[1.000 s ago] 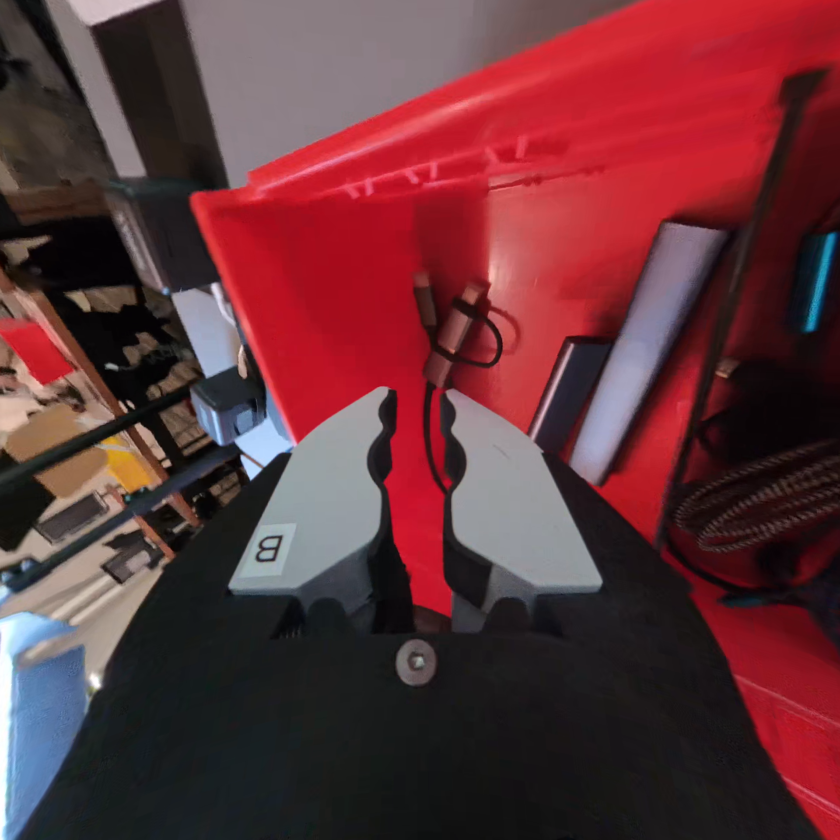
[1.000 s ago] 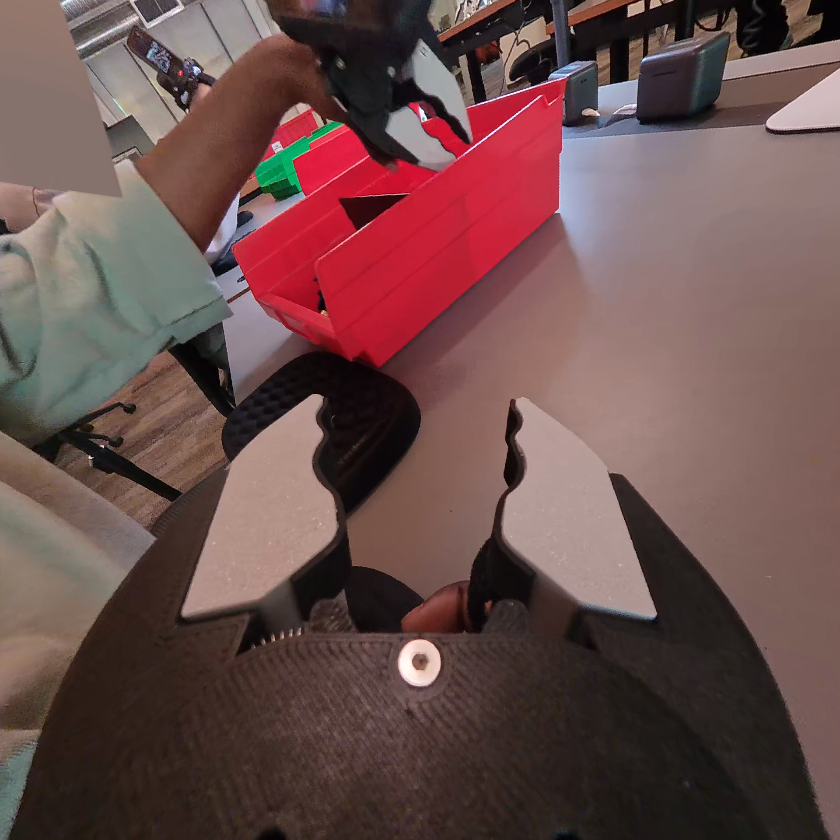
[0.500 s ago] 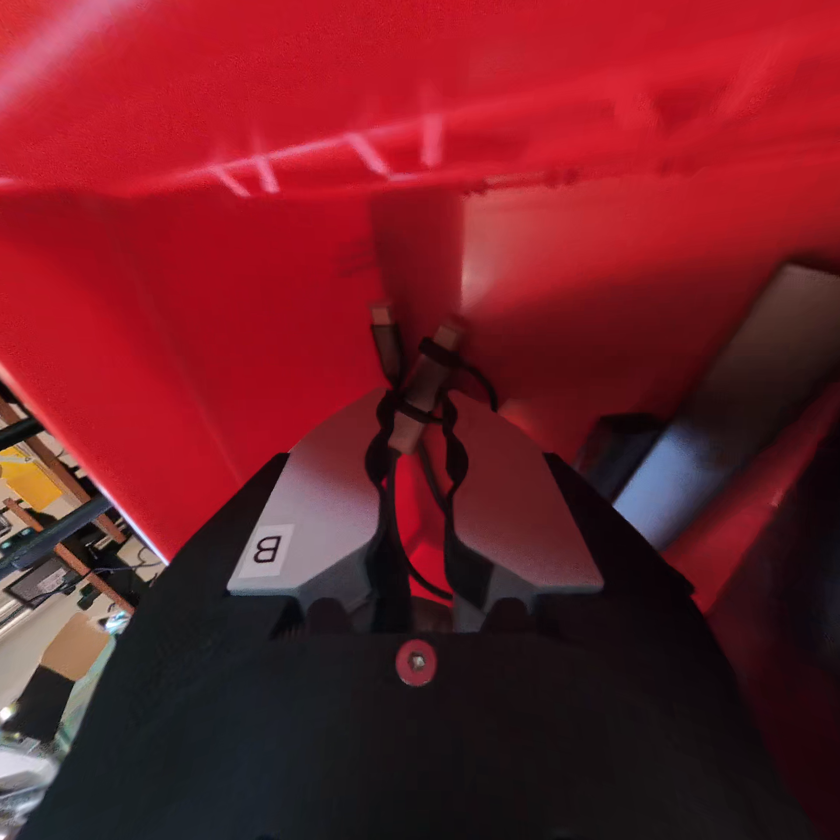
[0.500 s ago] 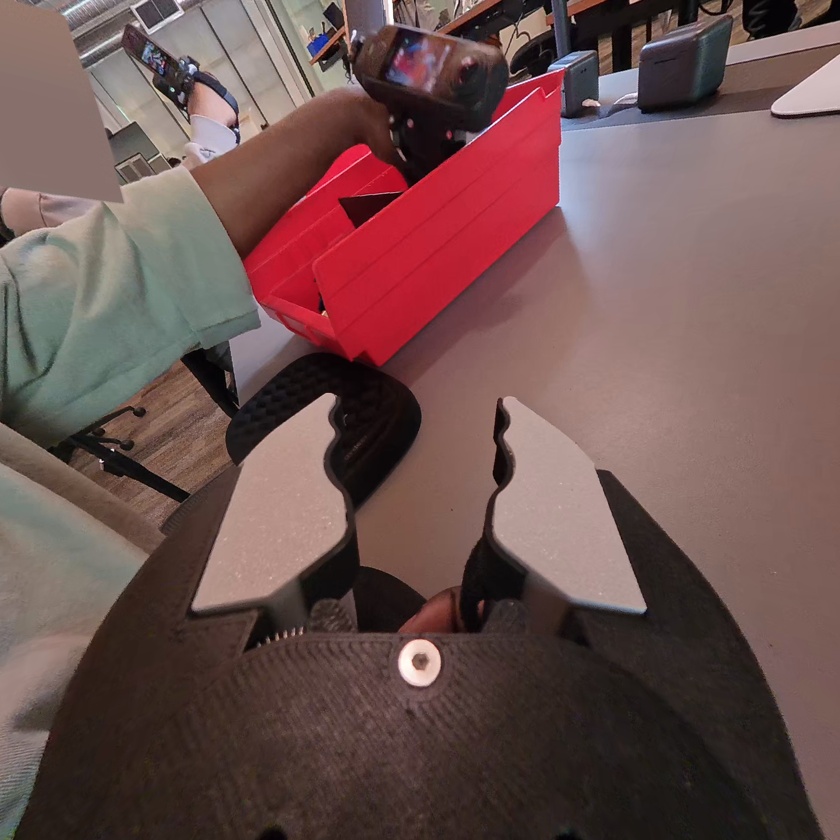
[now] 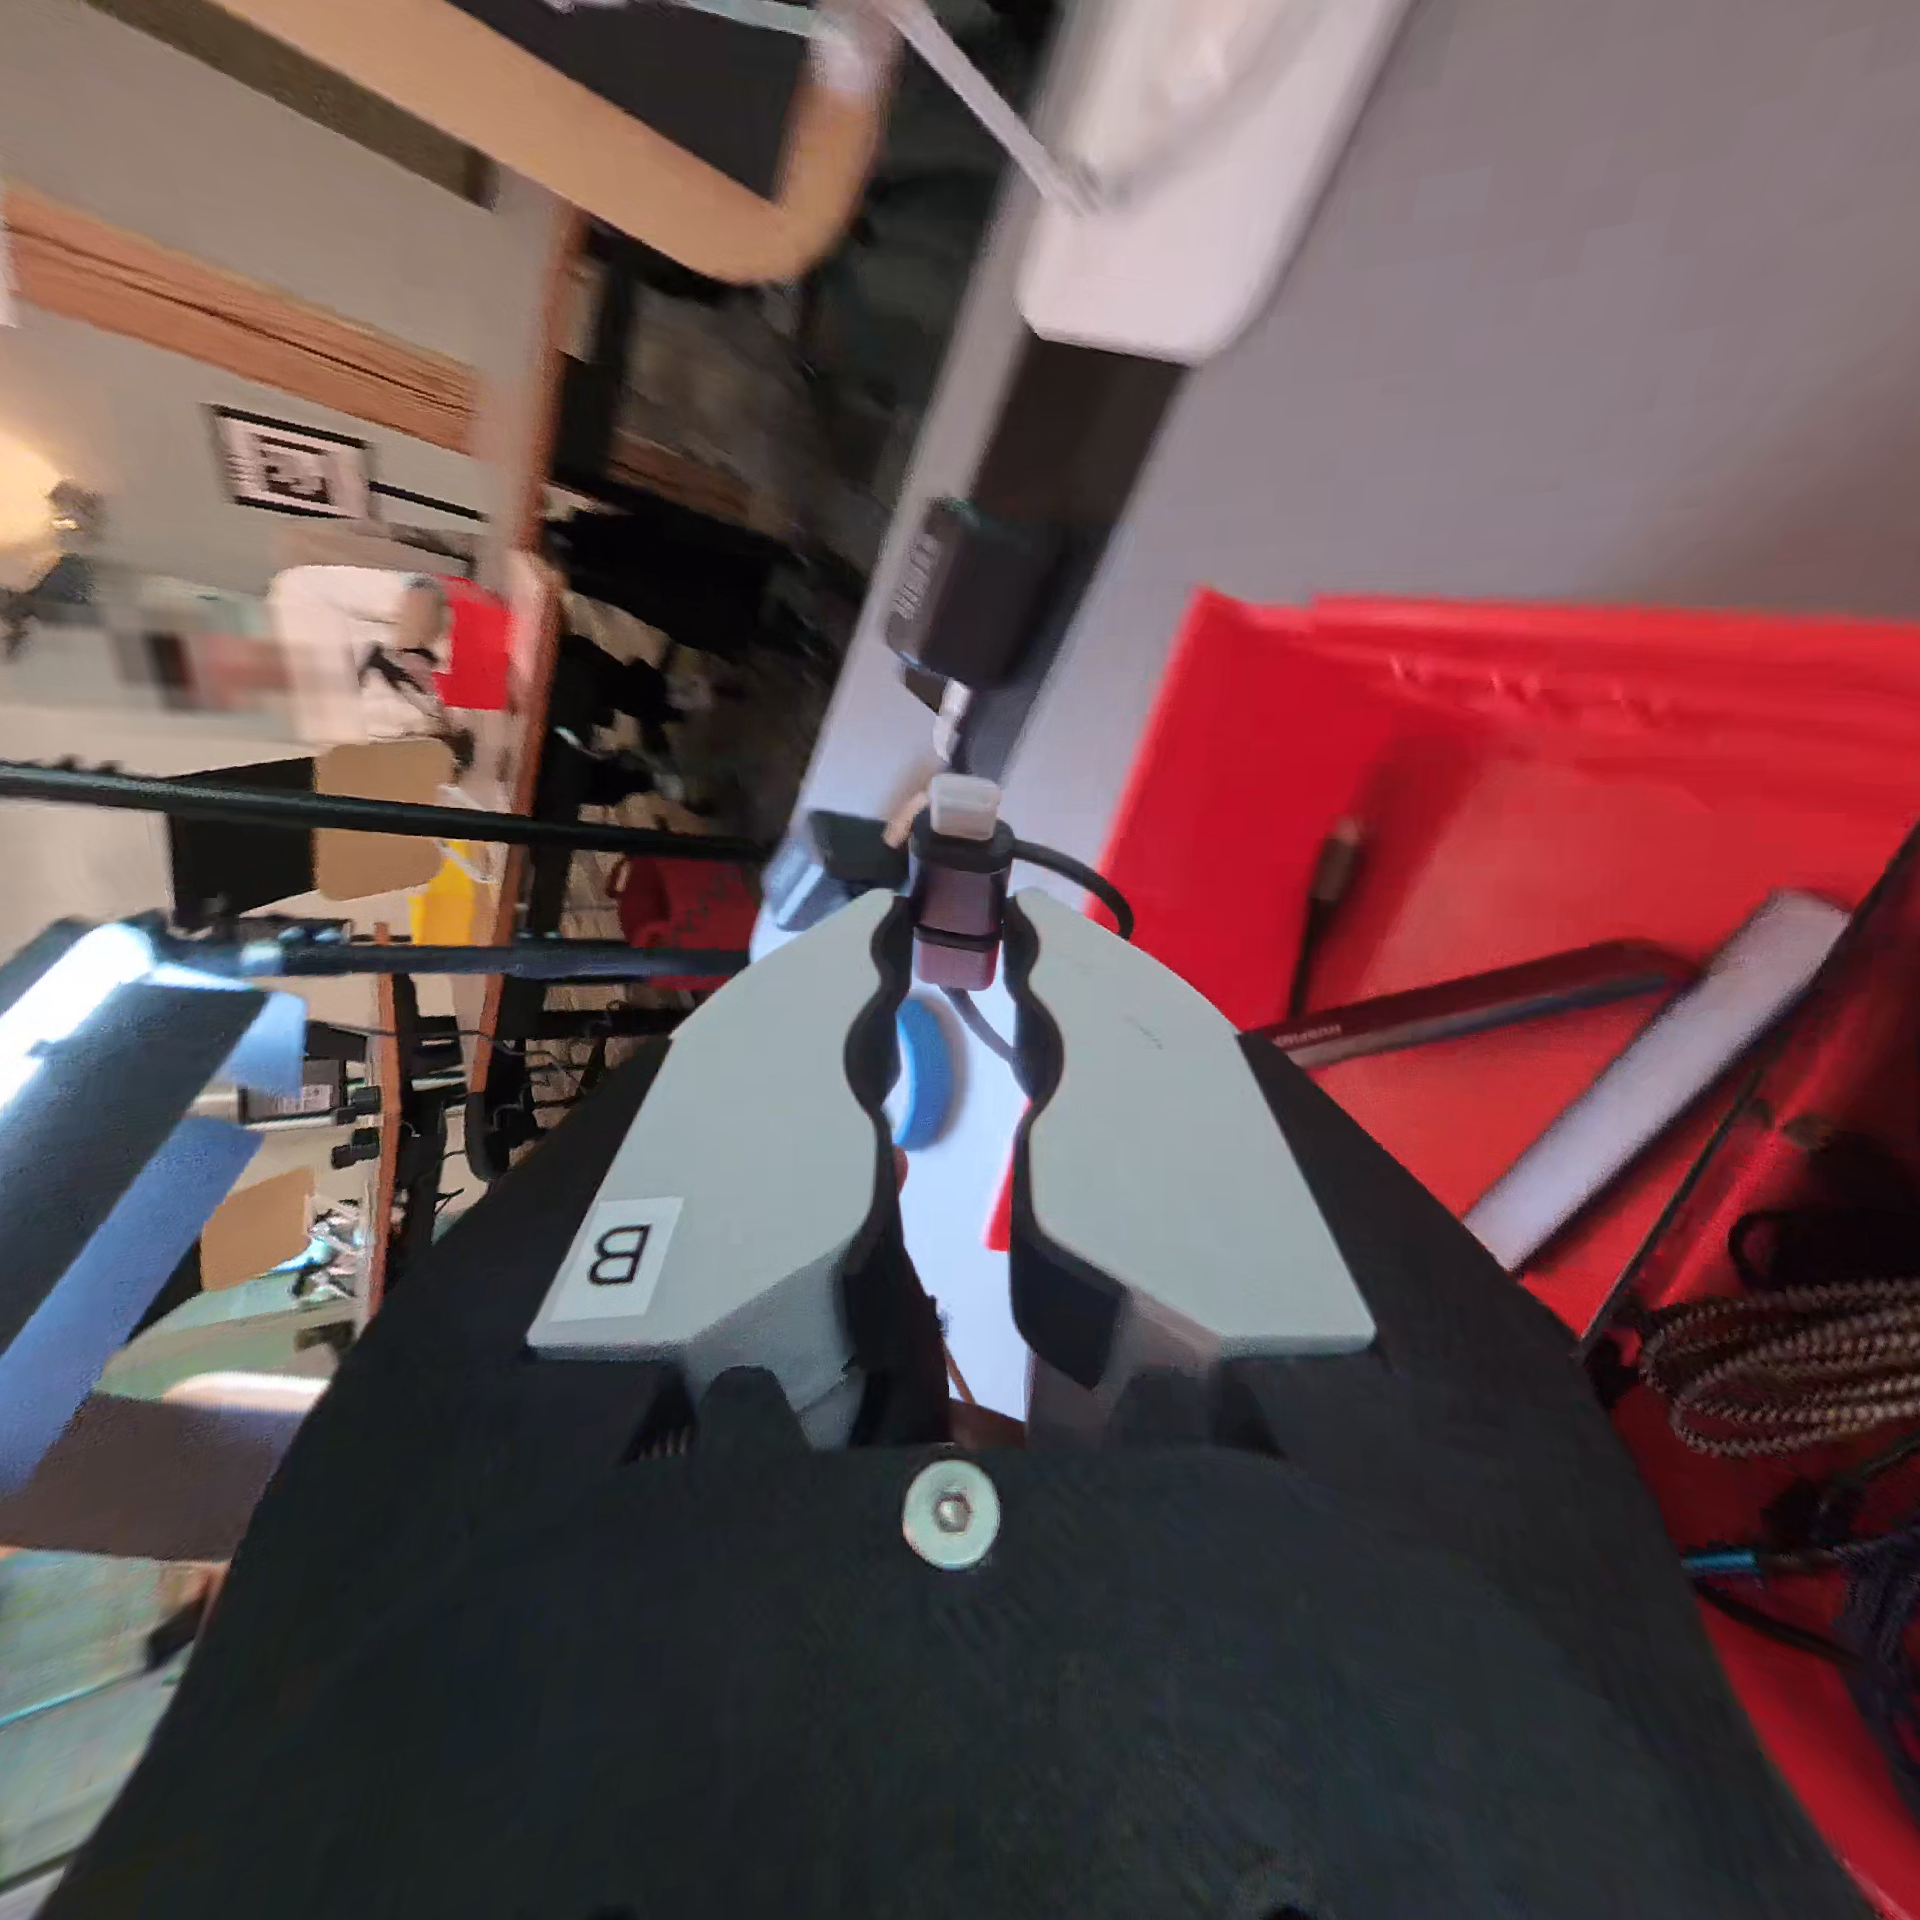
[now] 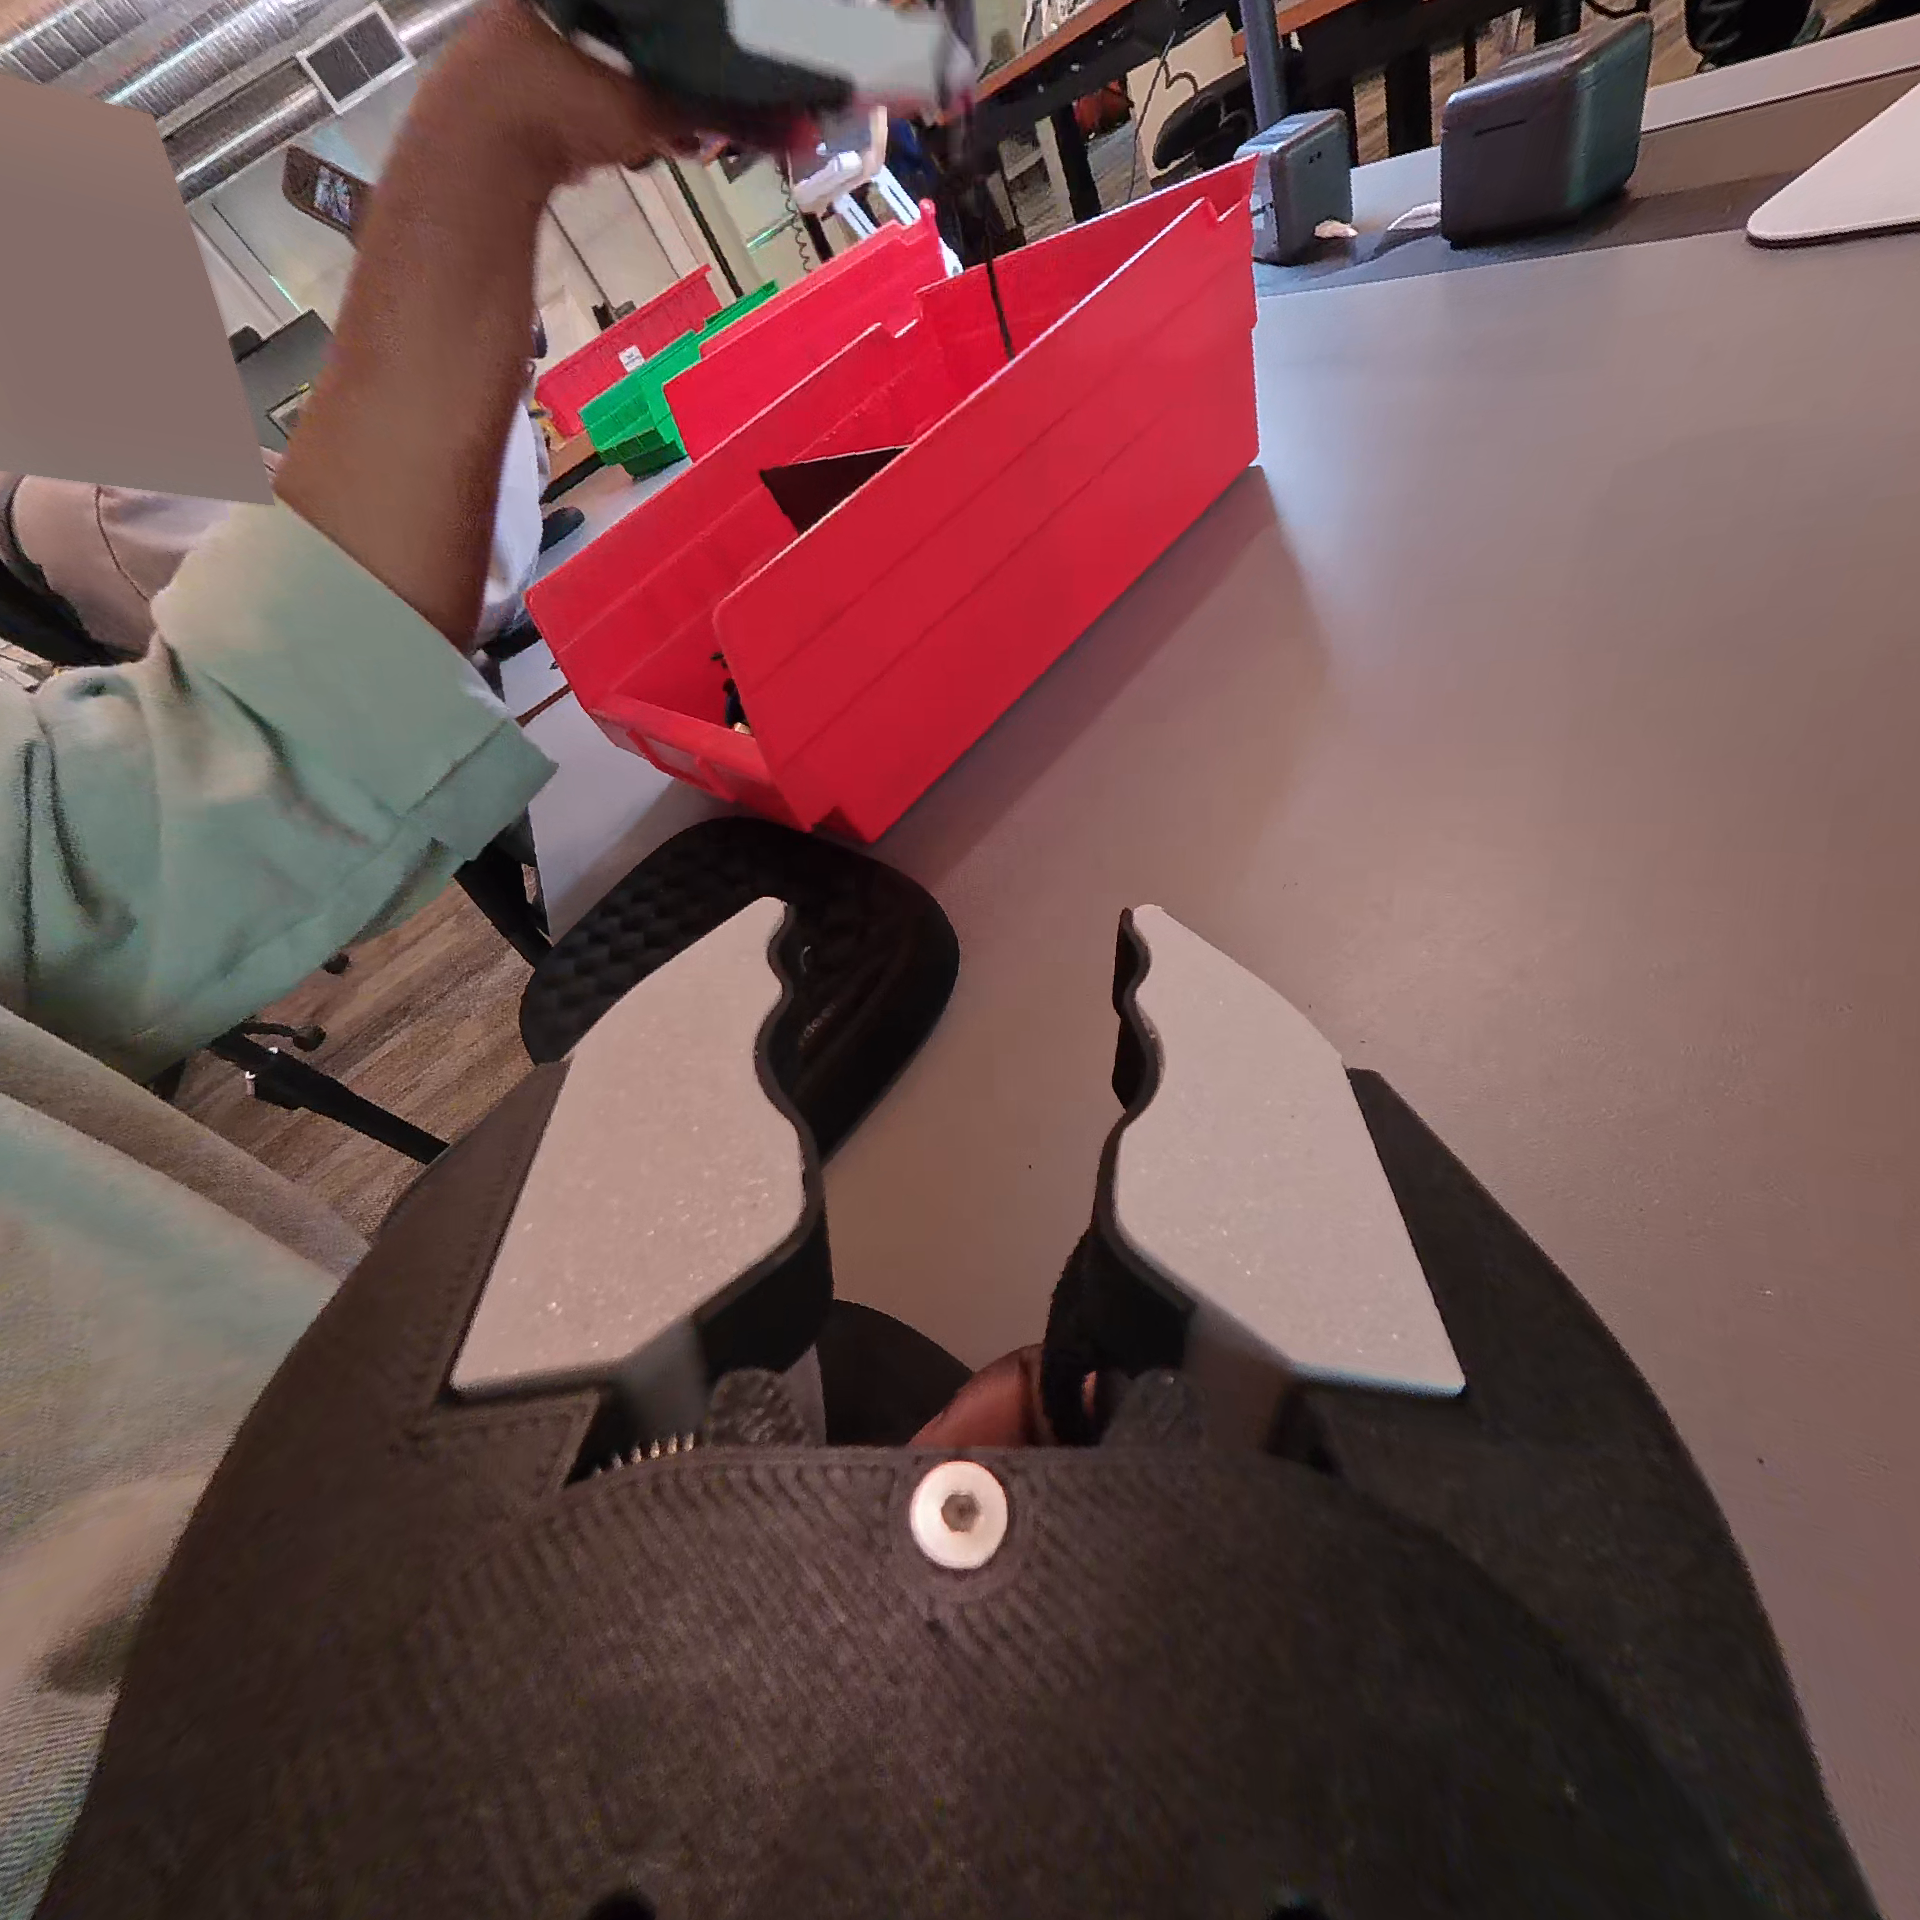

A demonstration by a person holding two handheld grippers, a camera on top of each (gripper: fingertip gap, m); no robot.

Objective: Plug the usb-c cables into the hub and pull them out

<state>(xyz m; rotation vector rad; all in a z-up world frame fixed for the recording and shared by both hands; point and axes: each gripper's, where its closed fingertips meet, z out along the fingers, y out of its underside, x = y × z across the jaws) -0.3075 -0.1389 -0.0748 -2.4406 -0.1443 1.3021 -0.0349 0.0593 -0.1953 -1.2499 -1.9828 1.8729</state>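
Note:
My left gripper [image 5: 951, 914] is shut on the plug of a black USB-C cable [image 5: 956, 925]; its silver tip sticks out past the fingertips. It is held up above the red bin [image 5: 1558, 727]. In the bin lie the cable's other plug [image 5: 1340, 842], a dark flat device [image 5: 1455, 1003], a silver bar [image 5: 1652, 1081] and a braided cable coil [image 5: 1787, 1361]. In the right wrist view the left gripper [image 6: 800, 52] is high over the bin [image 6: 987, 623], and the cable [image 6: 992, 281] hangs down into it. My right gripper [image 6: 951, 925] is open and empty, low over the grey table [image 6: 1558, 727].
A black textured pad [image 6: 748, 966] lies at the table's near edge, left of my right gripper. Two grey boxes [image 6: 1538, 125] and a white flat object [image 6: 1839, 197] stand at the far edge. Green and red bins [image 6: 644, 416] sit behind. A green-sleeved arm [image 6: 260, 748] is at left. Measured from the fingertips, the silver bar [image 5: 1652, 1081] is 20 cm or so from the left gripper and 30 cm from the right.
My left gripper dipped into the red bin, shut on the cable plug and lifted it up out of the bin. My right gripper stayed open and barely moved.

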